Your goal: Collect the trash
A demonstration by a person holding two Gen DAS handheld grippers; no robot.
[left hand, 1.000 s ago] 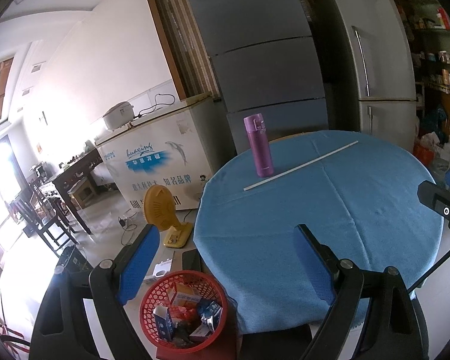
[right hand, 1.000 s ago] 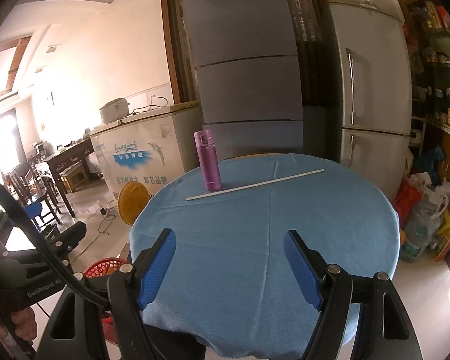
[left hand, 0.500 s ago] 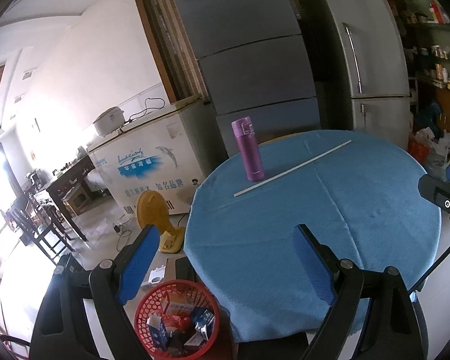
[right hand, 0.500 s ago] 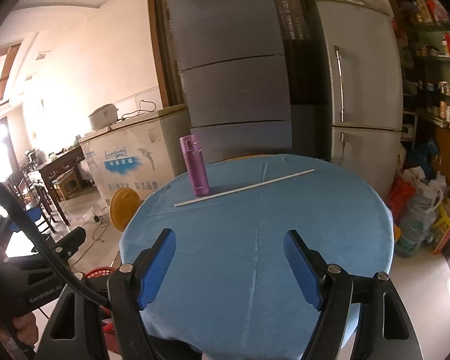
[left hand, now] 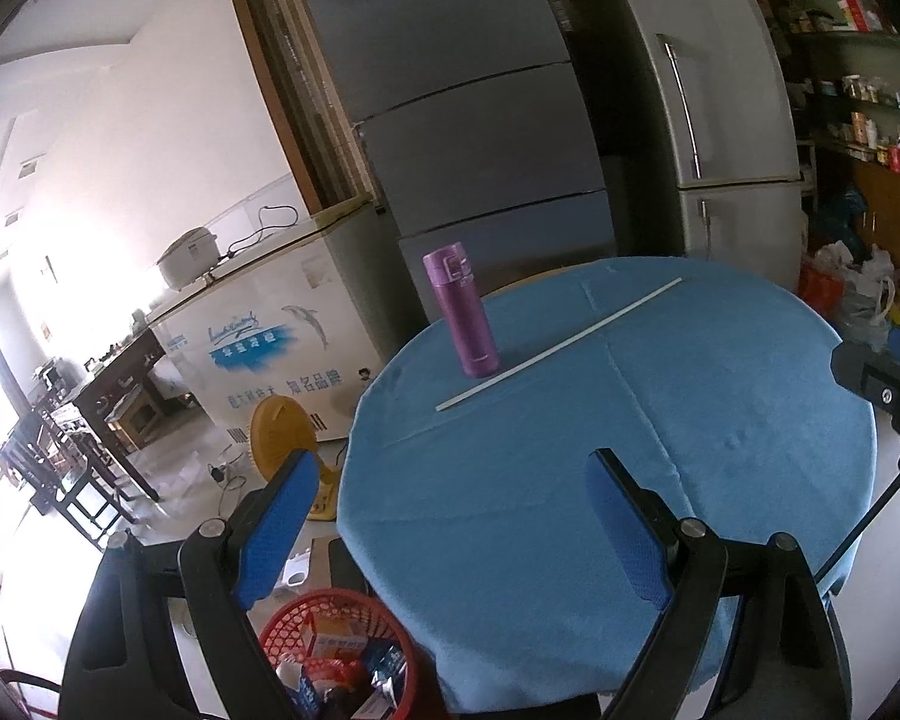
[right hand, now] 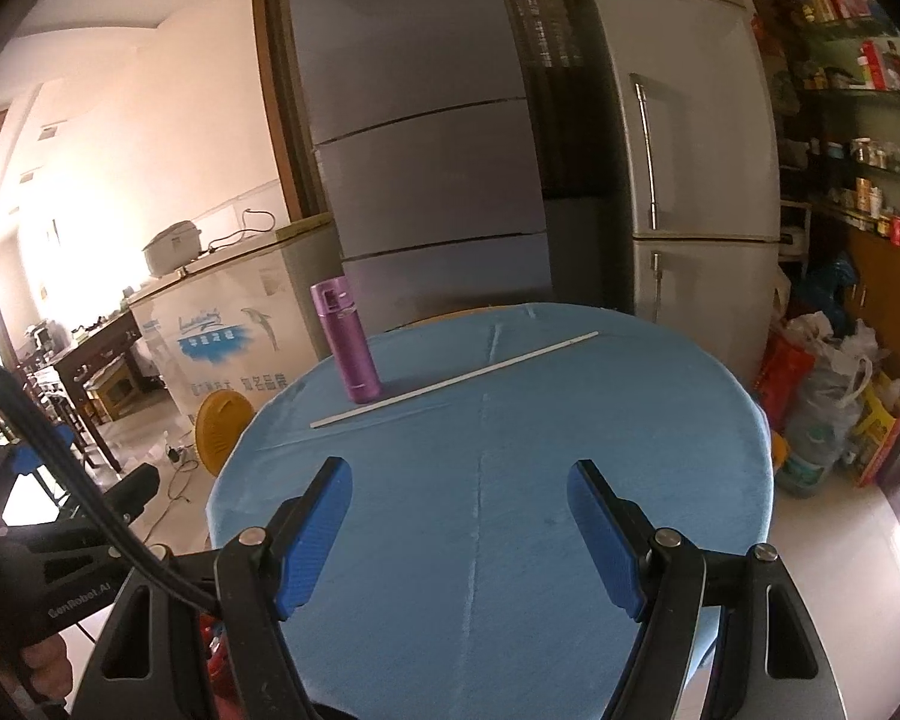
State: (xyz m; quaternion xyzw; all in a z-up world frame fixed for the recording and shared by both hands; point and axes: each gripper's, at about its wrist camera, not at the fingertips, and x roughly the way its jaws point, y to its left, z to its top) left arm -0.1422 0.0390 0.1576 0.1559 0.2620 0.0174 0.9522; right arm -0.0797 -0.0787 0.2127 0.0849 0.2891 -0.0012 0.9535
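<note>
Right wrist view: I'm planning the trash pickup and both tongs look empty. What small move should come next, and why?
Probably ease the right tongs forward over the blue tablecloth toward the white stick. It lies loose beside the upright purple bottle, both tongs stand open and empty, and the red basket of trash waits on the floor below the left tongs.

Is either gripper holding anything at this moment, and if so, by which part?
Nothing is held. The left gripper and right gripper both have open, empty jaws over the blue tablecloth.
</note>
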